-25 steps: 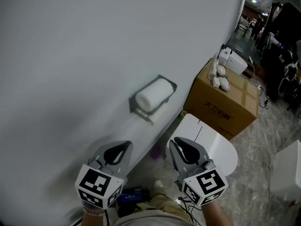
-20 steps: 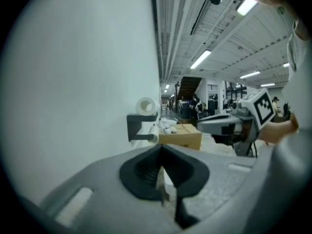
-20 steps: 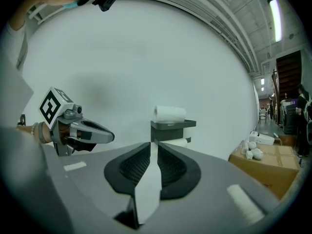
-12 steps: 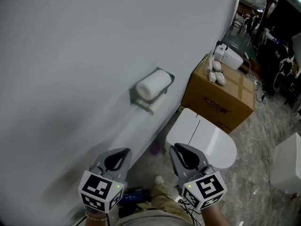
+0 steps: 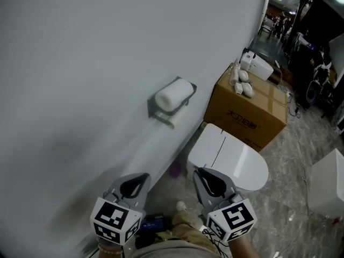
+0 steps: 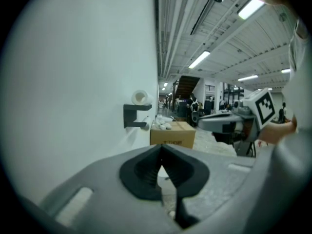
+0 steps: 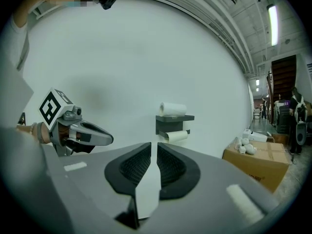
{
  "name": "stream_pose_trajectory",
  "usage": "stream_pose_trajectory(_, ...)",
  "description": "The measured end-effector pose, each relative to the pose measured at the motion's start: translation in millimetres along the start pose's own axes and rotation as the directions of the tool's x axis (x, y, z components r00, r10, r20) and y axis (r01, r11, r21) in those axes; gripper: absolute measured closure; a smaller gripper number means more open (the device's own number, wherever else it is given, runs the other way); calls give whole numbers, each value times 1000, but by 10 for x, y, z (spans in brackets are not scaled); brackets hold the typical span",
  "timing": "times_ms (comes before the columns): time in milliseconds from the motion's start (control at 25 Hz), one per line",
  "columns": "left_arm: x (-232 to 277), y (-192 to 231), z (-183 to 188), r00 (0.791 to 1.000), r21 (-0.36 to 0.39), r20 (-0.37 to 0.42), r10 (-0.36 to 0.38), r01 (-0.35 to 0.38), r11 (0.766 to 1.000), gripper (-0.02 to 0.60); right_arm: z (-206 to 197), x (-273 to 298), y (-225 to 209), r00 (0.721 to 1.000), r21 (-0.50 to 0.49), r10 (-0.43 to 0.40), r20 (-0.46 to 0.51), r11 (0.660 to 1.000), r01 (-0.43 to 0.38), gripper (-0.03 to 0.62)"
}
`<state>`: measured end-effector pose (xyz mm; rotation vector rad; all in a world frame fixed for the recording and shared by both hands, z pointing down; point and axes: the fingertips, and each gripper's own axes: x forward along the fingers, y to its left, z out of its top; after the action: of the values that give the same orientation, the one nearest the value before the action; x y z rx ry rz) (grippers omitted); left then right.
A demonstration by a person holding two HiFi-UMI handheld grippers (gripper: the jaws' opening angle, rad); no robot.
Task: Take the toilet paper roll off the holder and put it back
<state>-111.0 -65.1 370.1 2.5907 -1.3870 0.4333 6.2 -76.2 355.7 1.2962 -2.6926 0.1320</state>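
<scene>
Head view shows the toilet paper roll [image 5: 173,95] sitting on its holder [image 5: 153,112], well away from both claws (the job looks not yet begun). Left claw [image 6: 161,147] is pressed together; right claw [image 7: 154,145] is closing, with nothing between.

Ceiling strip lights [image 6: 251,6] lit the hall brightly and evenly. The white wall [image 5: 80,63] carried a soft grey shadow low down. Both gripper views bowed strongly, with black vignetted corners and a blurred near foreground.
</scene>
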Motion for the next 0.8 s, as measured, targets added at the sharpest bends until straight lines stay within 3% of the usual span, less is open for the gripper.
stream_pose_trajectory(800, 30, 11, -24, 1000, -17, 4, -19, 19, 1000, 589, 6, 51, -10, 1000, 0, -7, -1, 1000, 7, 560)
